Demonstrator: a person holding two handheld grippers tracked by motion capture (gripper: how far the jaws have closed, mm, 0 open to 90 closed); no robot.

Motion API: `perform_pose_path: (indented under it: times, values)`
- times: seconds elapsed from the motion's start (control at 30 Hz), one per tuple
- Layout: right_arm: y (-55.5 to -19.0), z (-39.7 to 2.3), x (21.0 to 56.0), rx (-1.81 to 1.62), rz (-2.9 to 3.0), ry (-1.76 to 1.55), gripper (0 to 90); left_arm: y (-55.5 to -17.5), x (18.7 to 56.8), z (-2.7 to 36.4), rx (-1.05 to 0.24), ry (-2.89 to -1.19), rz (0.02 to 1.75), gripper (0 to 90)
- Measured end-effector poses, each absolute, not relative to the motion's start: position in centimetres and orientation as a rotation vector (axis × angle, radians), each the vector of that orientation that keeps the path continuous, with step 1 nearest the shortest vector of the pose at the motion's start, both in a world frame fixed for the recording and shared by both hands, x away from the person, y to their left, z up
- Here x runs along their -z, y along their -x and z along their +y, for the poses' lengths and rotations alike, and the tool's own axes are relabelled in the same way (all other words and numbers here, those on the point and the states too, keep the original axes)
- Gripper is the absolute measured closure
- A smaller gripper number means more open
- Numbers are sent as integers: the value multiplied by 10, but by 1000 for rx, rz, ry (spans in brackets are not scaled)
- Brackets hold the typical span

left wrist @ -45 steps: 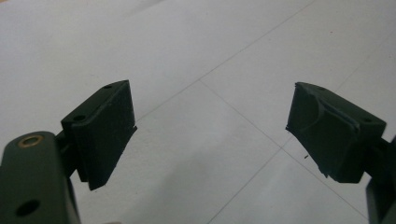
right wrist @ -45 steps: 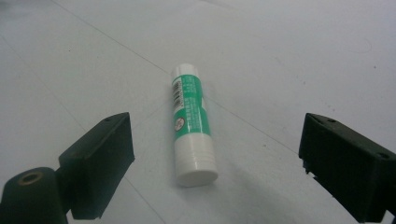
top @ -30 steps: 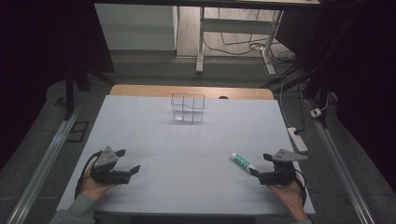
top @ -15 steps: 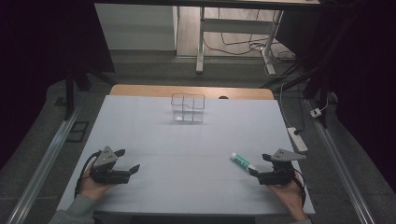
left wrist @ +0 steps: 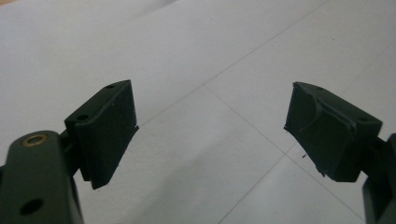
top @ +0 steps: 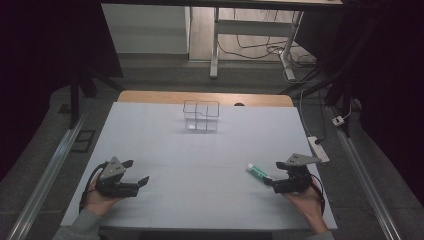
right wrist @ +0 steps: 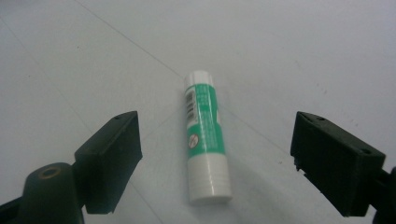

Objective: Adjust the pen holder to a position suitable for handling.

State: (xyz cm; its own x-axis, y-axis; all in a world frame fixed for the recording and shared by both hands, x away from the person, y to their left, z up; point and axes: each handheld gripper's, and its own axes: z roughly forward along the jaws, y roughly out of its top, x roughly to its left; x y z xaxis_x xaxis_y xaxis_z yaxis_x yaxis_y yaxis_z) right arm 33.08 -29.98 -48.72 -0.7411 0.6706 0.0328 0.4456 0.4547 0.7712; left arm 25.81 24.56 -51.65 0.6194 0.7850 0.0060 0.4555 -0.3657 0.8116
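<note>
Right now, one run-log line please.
right gripper: jaws closing, astride green-and-white glue stick, no contact | left gripper: open, empty | clear plastic divided box: untouched

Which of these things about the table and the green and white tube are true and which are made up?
1. The green and white tube lies flat on the table. True.
2. The right tongs squeeze the tube. False: their jaws stand apart on either side, not touching it.
3. The left tongs hold a ball. False: nothing is between them.
4. A clear box stands at the far side of the table. True.
</note>
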Motion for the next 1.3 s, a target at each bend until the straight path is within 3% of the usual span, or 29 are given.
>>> perform_pose_path:
  times: [0.33, 0.8, 1.3]
  values:
    - [-343, -287, 451, -1041, 2472, -904, 189, -258, 518, 246, -504, -2028, 966, 164]
    - [-363, -266, 435, -893, 2619, -856, 202, -259, 518, 246, -506, -2028, 971, 165]
    - [-373, -260, 455, -701, 2727, -869, 226, -259, 519, 244, -513, -2051, 958, 166]
